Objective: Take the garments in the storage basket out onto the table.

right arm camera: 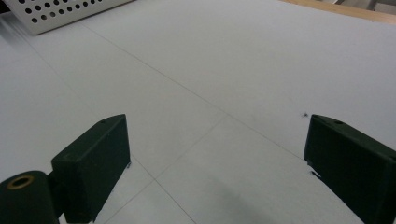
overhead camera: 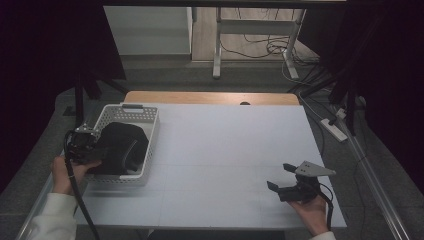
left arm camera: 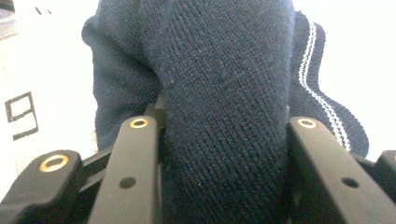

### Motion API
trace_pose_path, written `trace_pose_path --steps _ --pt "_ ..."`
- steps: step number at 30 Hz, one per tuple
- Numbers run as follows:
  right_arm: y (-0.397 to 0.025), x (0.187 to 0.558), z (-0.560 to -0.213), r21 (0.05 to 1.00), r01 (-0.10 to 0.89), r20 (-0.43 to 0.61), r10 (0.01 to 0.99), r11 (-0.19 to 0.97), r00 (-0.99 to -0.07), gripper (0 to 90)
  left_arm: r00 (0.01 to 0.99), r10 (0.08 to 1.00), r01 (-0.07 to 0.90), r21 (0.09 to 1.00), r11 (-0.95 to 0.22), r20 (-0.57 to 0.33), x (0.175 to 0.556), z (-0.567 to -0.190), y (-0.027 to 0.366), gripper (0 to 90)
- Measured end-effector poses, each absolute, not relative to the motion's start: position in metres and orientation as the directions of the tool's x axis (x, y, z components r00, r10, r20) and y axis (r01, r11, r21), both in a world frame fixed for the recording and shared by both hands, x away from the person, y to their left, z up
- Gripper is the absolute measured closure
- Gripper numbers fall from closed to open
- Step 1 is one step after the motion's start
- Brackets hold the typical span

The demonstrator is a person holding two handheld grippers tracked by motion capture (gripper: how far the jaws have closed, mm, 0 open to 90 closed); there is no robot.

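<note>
So the left tongs (overhead camera: 100, 152) are clamped on a dark navy knit garment (overhead camera: 120, 147), which is sitting bundled up inside the white perforated basket (overhead camera: 150, 127) at the left side of the white worktop (overhead camera: 235, 150). In the left gripper view a thick fold of that knit (left arm camera: 224, 116) is seen squeezed between the two black jaws, and a cuff or hem with thin white stripes (left arm camera: 310, 70) is spotted off to one side. The left gripper is held by a hand (overhead camera: 62, 170) in a white sleeve, at the basket's near left edge.

The right tongs (overhead camera: 280, 176) are spread wide with nothing between them, held low over the bare worktop near its front right corner, well apart from the basket. In the right gripper view just worktop surface (right arm camera: 210, 84) is seen between the jaws, with a corner of the basket (right arm camera: 56, 14) caught at the top left. A strip of wooden edge (overhead camera: 210, 97) is visible along the far side of the worktop.
</note>
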State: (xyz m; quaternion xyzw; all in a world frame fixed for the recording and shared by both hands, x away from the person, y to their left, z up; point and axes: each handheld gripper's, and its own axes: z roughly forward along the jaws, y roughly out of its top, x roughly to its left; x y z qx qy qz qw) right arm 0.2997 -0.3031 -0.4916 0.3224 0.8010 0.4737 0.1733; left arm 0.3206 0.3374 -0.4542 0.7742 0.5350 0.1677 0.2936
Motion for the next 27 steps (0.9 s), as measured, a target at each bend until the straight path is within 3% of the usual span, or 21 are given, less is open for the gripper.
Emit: trace_pose_path --steps 11,27 --pt "-0.306 0.298 -0.491 0.875 0.356 0.031 0.695 0.329 -0.718 6.6 0.343 0.931 0.655 0.742 -0.143 -0.123 0.308 -0.452 0.348 63.2" --pt "-0.309 0.299 -0.492 0.876 0.351 0.021 0.7 0.331 -0.714 6.6 0.33 0.933 0.61 0.787 -0.096 -0.142 0.301 -0.453 0.354 63.8"
